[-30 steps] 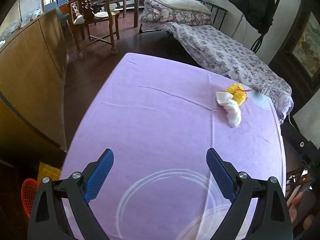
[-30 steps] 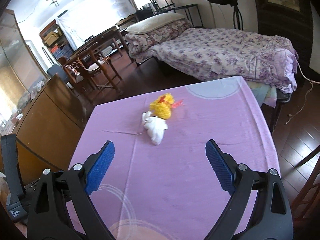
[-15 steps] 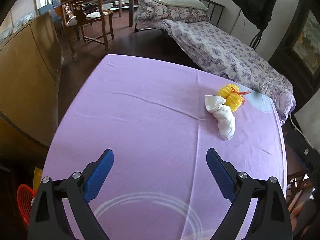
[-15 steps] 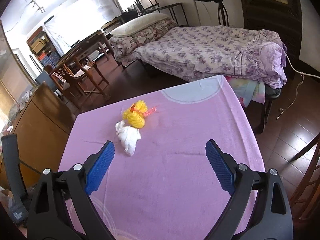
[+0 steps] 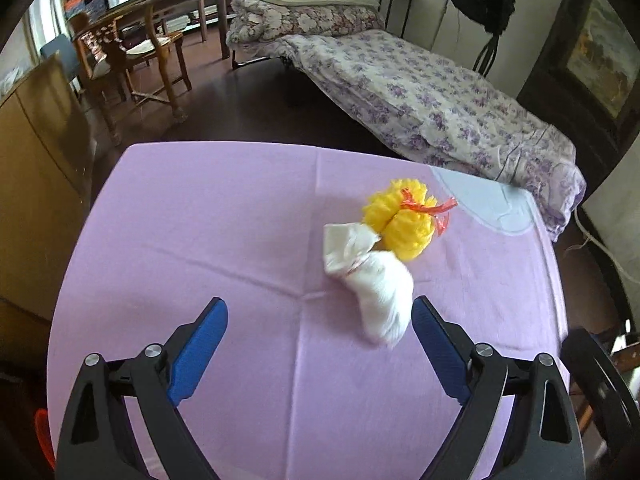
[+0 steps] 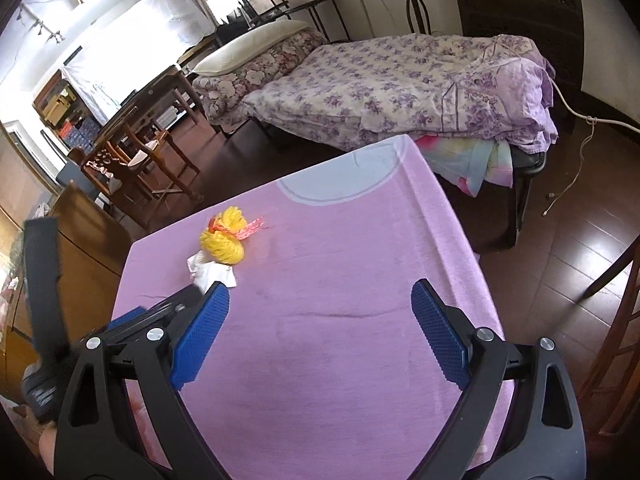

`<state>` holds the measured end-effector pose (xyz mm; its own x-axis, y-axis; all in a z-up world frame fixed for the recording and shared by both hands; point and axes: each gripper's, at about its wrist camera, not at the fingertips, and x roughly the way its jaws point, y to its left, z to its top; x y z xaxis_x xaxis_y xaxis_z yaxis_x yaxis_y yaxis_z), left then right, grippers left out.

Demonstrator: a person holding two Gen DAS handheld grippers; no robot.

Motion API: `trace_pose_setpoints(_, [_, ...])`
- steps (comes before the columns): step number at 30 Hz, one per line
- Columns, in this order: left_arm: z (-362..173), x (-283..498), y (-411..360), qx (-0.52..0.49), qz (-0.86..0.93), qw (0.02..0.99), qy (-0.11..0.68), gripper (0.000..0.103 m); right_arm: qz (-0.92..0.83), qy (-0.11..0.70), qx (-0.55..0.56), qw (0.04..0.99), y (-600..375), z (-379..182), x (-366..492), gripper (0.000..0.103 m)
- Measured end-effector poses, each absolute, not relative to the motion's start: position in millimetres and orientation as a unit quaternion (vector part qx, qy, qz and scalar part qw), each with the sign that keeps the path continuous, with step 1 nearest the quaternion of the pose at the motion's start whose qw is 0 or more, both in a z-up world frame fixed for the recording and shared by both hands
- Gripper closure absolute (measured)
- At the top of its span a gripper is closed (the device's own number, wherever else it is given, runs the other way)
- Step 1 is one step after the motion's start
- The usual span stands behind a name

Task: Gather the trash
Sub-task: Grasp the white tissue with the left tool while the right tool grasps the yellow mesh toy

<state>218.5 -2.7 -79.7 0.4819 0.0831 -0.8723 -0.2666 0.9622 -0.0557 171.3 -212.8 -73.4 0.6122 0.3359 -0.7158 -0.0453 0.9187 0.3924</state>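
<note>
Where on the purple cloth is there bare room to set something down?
Bare cloth left of the white bundle out to the purple tablecloth edge, and right of the yellow bundle. Crowded only where both bundles touch, just ahead of the open left hand-held gripper.

Both wrist views over table (image 5: 200, 240)

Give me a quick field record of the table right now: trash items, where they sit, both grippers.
surface: table under a purple cloth
trash 1: white bag, tied, lying on the cloth
trash 2: yellow bag, red tie, touching the white bag on its far side
left gripper: open, empty, white bag just ahead near its right finger
right gripper: open, empty, bags ahead to its left
</note>
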Motion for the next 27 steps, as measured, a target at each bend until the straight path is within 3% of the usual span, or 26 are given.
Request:
trace_pose_setpoints(5, [-95.6, 236.6, -14.0, -0.074, 0.101, 0.851, 0.509, 0.038, 0.103, 0.424, 0.182, 0.881, -221.4, -74.4, 172.6, 0.014])
trace_pose_setpoints(6, [-94.9, 237.0, -15.2, -0.063, 0.101, 0.855, 0.505, 0.06, 0.103, 0.424, 0.182, 0.881, -221.8, -74.2, 172.8, 0.014])
trace_pose_setpoints(8, [-93.0, 236.3, -22.5, -0.032, 0.078, 0.861, 0.501, 0.089, 0.101, 0.425, 0.182, 0.881, -222.4, -75.1, 172.8, 0.014])
trace_pose_setpoints(27, [-51.9, 150.9, 77.3, -0.126, 0.103, 0.868, 0.469, 0.09, 0.164, 0.464, 0.143, 0.859, -155.1, -88.4, 214.6, 0.014])
